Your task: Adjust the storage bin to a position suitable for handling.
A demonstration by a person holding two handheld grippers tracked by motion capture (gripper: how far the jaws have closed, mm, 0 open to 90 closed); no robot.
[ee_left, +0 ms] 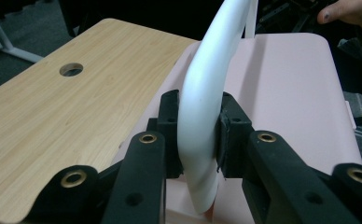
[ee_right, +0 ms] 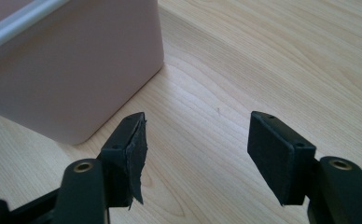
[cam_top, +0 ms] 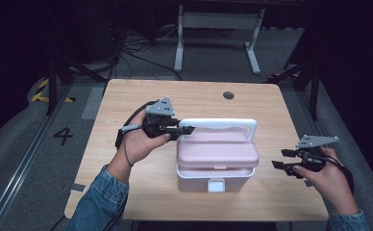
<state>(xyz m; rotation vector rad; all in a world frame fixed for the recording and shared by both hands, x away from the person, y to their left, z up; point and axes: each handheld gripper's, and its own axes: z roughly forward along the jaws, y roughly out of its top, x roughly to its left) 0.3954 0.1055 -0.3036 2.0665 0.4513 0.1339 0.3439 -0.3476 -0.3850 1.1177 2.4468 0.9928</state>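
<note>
While the left gripper (ee_left: pixel 199 135) clamps the pink box's white handle (ee_left: pixel 207 93), the right gripper (ee_right: pixel 198 154) hovers beside it, jaws apart

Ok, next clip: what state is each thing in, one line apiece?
pink storage box: lid down, standing on the table.
white handle: raised, clamped near its left end.
front latch: looks fastened.
left gripper: shut on the white handle.
right gripper: open, nothing between its jaws, beside the box.
</note>
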